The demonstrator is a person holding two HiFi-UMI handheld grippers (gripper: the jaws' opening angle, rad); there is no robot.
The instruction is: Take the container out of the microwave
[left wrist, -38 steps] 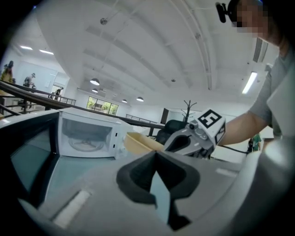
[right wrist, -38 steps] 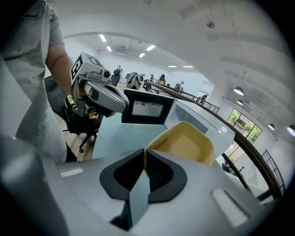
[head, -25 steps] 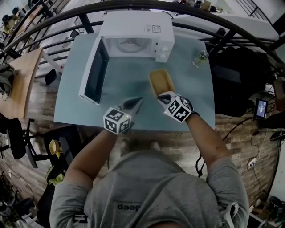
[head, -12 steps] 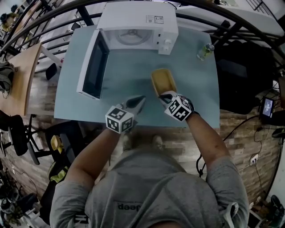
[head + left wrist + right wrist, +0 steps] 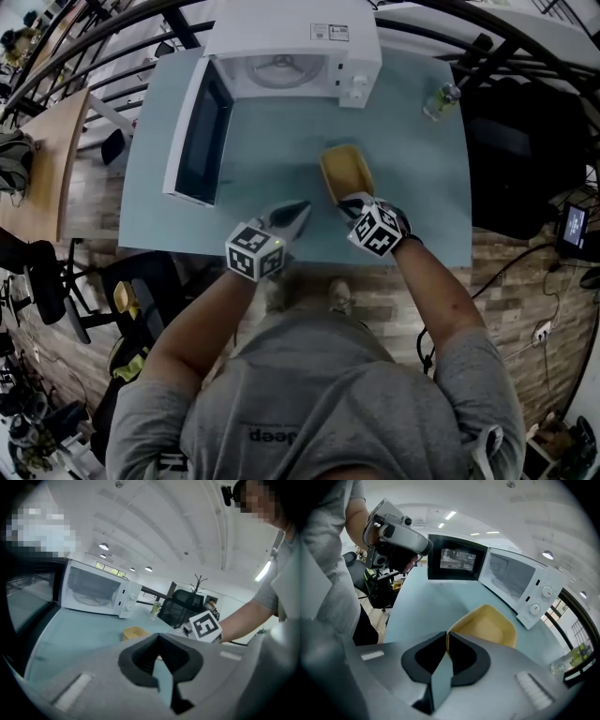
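The yellow container (image 5: 345, 172) is outside the microwave (image 5: 291, 37), low over the blue table (image 5: 272, 150) in front of it. I cannot tell whether its base touches the table. My right gripper (image 5: 354, 202) is shut on the container's near rim; in the right gripper view the jaws (image 5: 447, 634) pinch that rim, with the tub (image 5: 487, 625) beyond them. My left gripper (image 5: 295, 211) hangs just left of the container, shut with nothing in it (image 5: 159, 637). The container (image 5: 136, 632) also shows past it in the left gripper view.
The microwave door (image 5: 199, 131) stands open to the left, reaching toward the table's front-left. A small bottle (image 5: 441, 98) stands at the table's back right. A dark chair (image 5: 525, 159) sits right of the table, and the front edge is close under my hands.
My right gripper has sunk toward the table with the container in it. The left gripper has dropped a little beside it. Both stay shut.
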